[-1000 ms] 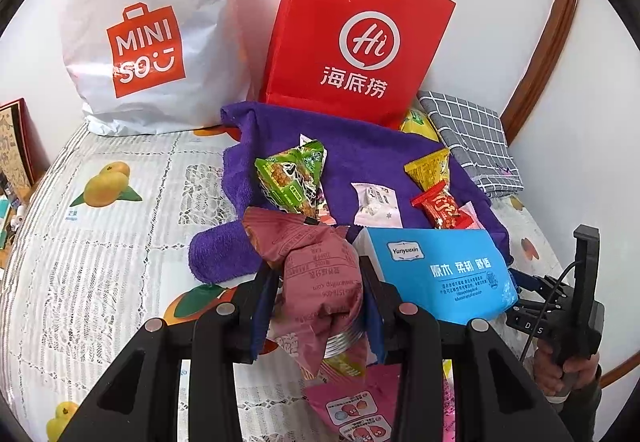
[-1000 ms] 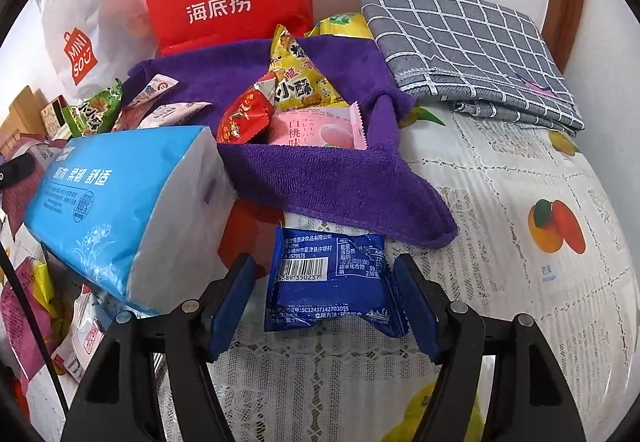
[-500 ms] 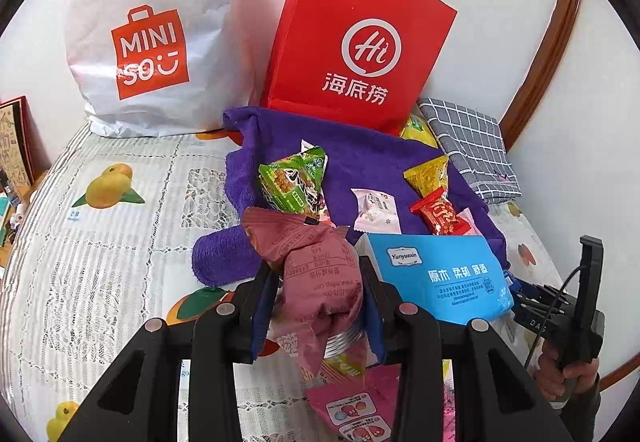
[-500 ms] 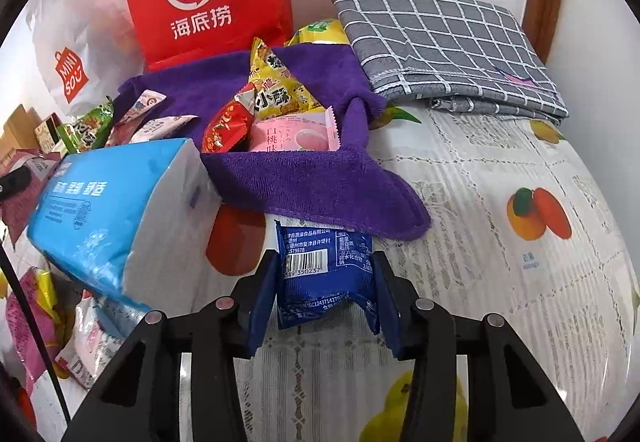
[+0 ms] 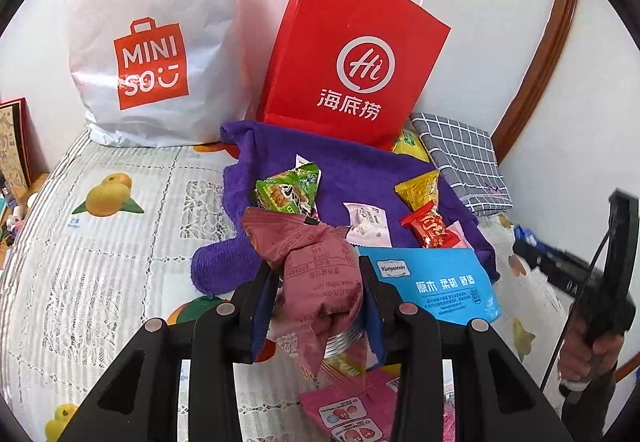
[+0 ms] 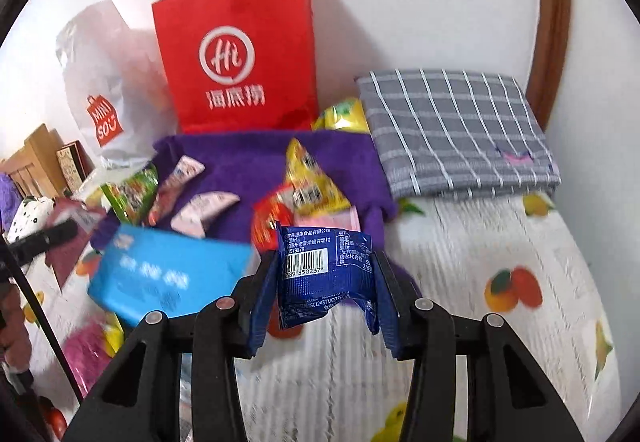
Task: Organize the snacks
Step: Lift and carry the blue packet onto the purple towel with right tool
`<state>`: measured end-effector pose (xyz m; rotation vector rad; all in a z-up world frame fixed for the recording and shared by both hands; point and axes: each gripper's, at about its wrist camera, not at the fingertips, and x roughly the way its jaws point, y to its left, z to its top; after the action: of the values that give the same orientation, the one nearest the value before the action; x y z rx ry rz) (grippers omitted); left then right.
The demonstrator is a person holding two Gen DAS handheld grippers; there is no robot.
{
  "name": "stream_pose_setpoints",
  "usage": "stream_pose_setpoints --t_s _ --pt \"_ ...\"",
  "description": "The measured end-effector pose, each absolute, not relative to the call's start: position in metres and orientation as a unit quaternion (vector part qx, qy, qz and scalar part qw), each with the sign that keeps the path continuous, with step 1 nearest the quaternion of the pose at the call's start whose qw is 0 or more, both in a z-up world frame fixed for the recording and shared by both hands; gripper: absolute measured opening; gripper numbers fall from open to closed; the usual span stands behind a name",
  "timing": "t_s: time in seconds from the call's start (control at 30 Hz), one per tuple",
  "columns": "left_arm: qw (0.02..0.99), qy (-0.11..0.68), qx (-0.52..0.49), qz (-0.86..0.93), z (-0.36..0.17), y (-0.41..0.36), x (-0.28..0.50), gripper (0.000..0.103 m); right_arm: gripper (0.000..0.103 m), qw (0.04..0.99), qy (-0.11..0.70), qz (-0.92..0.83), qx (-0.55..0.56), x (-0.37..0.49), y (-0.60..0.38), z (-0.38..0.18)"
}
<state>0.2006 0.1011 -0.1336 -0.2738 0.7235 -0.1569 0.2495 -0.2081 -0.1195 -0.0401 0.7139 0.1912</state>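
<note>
My left gripper [image 5: 320, 282] is shut on a dusty-pink snack packet [image 5: 316, 266] and holds it above the table in front of the purple towel [image 5: 360, 169]. My right gripper [image 6: 326, 278] is shut on a dark blue snack packet [image 6: 326, 274], lifted off the tablecloth near the towel's [image 6: 248, 157] front edge. On the towel lie a green packet [image 5: 290, 191], a white-pink packet [image 5: 366, 222], a red packet [image 5: 430, 230] and a yellow packet [image 5: 418, 189]. The right gripper also shows at the right edge of the left wrist view [image 5: 532, 246].
A blue tissue pack [image 5: 436, 284] lies in front of the towel. A red paper bag [image 5: 352, 57] and a white MINISO bag [image 5: 152, 41] stand against the wall. A folded grey checked cloth [image 6: 456, 133] lies at the right. More pink packets [image 5: 348, 406] lie under the left gripper.
My right gripper closed on the blue packet and lifted it off the tablecloth toward the towel. My left gripper kept its hold on the pink packet and rose slightly.
</note>
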Motion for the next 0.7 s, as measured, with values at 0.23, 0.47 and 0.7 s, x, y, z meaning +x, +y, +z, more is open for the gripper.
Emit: stream_pose_setpoints --t_s 0.23,0.47,0.7 --pt "0.924 0.350 -0.135 -0.072 -0.133 0.102 0.201 0.037 0.045 0.939 0.326 0.108 -0.010 0.266 -0.194 -0.097" --pt "0.928 0.343 -0.129 -0.063 -0.132 0.103 0.200 0.037 0.045 0.941 0.317 0.116 0.001 0.289 -0.177 -0.091" --pt "0.927 0.346 -0.131 -0.057 -0.135 0.106 0.203 0.037 0.045 0.938 0.330 0.110 0.013 0.322 -0.171 -0.118"
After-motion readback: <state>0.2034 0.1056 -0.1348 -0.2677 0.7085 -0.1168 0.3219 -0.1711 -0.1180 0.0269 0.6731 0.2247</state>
